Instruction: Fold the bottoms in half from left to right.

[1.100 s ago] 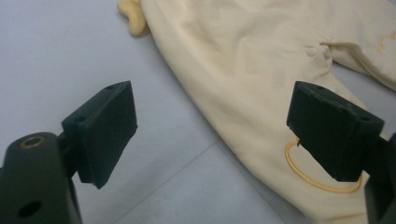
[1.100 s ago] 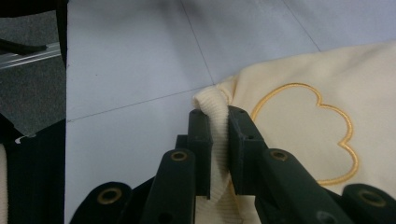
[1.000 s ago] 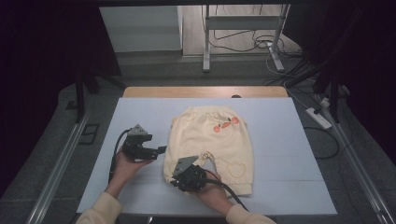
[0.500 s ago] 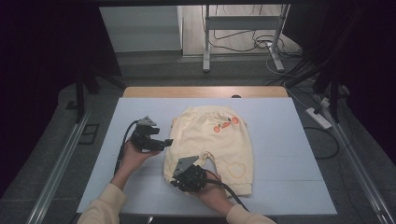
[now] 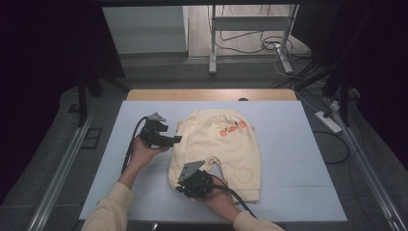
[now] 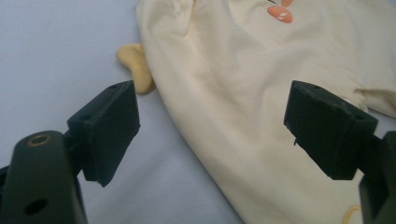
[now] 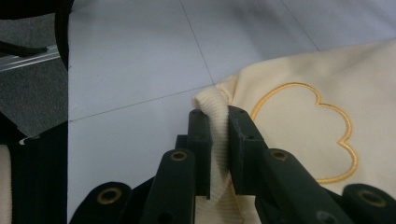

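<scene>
Yellow shorts (image 5: pixel 219 147) lie flat in the middle of the high view, on a pale blue worktop (image 5: pixel 298 159). Their waist points to the top of the frame and the legs point down. Orange pictures (image 5: pixel 231 128) sit near the waist, and a heart outline (image 5: pixel 244 174) is on the lower right leg.

The right gripper (image 5: pixel 195 183) is in the lower middle of the high view, at the bottom left edge of the shorts. In the right gripper view, its fingers (image 7: pixel 201 140) are pressed on a ribbed cuff (image 7: pixel 212 109) of the shorts and pinch it. The cuff sticks up between them in the middle of the frame. The heart outline (image 7: pixel 303 130) is just to the right.

The left gripper (image 5: pixel 156 134) is left of the middle in the high view, just beside the left edge of the shorts near the waist. In the left gripper view, its fingers (image 6: pixel 109 126) are spread wide and hold nothing. The edge of the shorts (image 6: pixel 243 93) runs between them. A small yellow tab (image 6: pixel 135 65) sticks out from the shorts at the upper left of that frame.
</scene>
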`<state>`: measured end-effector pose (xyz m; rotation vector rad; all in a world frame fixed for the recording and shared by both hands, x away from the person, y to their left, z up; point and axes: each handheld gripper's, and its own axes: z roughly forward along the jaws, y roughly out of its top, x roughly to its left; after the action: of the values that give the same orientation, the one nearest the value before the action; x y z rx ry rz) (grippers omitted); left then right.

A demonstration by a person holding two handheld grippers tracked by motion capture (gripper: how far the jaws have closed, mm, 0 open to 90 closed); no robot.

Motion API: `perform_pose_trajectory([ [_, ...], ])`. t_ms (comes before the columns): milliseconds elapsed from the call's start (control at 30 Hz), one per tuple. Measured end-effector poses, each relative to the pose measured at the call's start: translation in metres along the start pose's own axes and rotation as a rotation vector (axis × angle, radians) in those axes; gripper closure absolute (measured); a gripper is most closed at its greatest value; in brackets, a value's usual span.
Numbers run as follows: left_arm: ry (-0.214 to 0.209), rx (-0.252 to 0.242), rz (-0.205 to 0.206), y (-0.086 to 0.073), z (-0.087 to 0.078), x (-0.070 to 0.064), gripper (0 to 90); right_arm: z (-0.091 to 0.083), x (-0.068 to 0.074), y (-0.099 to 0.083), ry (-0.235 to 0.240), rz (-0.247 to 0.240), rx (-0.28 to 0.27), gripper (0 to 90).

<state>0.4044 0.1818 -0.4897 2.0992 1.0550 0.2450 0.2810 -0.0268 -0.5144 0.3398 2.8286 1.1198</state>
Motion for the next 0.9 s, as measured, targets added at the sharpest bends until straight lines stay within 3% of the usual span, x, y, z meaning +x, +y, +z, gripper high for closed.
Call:
perform_pose_trajectory([
  [400, -0.004, 0.024, 0.010, 0.013, 0.016, 0.005, 19.1, 0.000, 0.000, -0.001, -0.001, -0.001, 0.001, 79.8],
  [900, -0.009, 0.052, -0.018, 0.020, 0.040, 0.011, 20.9, 0.000, 0.000, -0.001, -0.002, 0.002, 0.001, 79.8],
])
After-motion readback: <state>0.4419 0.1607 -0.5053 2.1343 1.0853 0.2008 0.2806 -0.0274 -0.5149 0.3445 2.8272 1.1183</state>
